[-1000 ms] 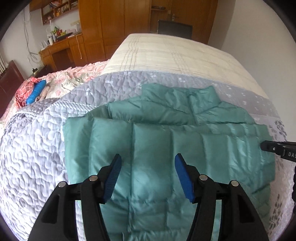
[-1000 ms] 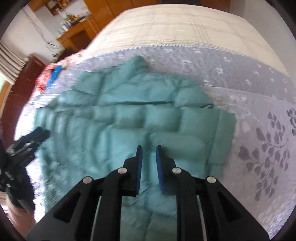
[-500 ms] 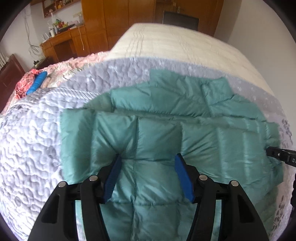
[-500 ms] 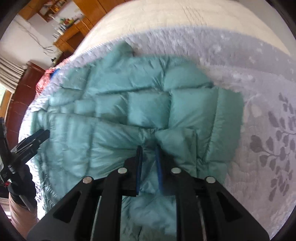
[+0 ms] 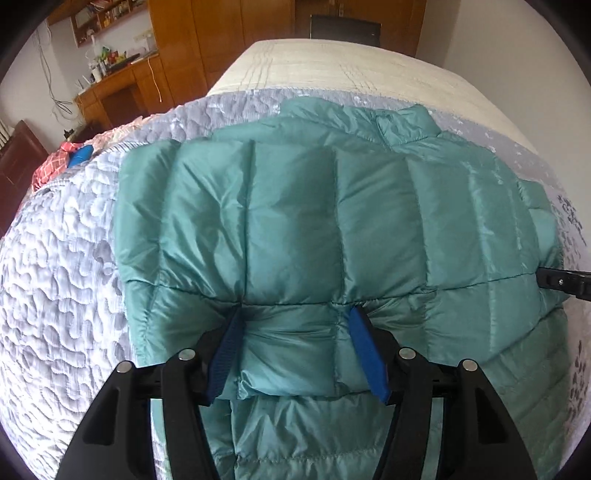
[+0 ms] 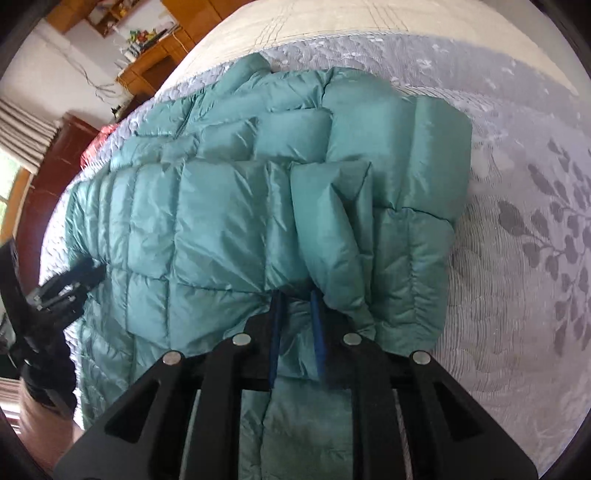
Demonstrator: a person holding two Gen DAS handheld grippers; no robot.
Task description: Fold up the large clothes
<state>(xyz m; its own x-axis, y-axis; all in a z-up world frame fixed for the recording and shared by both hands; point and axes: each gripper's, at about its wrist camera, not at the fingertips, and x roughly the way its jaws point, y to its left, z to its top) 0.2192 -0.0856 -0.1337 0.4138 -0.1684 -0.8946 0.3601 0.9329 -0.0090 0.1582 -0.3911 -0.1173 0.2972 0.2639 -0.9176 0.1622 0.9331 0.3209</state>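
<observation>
Closest in, the left gripper (image 5: 295, 350) has its jaws set wide, a fat puffed fold of the jacket (image 5: 325, 229) bulging between the blue pads (image 5: 369, 354) and pressing against both of them. Over on the other side, the right gripper (image 6: 297, 332) has its jaws narrow, pinching a bunched edge of the jacket between its pads. The teal jacket lies across the bed (image 5: 332, 62), on the grey quilt (image 5: 55, 280), its near part doubled over the rest in both views. Its collar (image 5: 406, 122) points toward the far end of the bed. Beyond the jacket, the quilt gives way to a cream cover. At the bed's left edge sits a pink cloth (image 5: 51, 166) with a blue thing (image 5: 81, 155) on it. Past the bed on the left stands a wooden desk (image 5: 122, 88), and a wardrobe (image 5: 221, 33) rises behind the bed's far end.
</observation>
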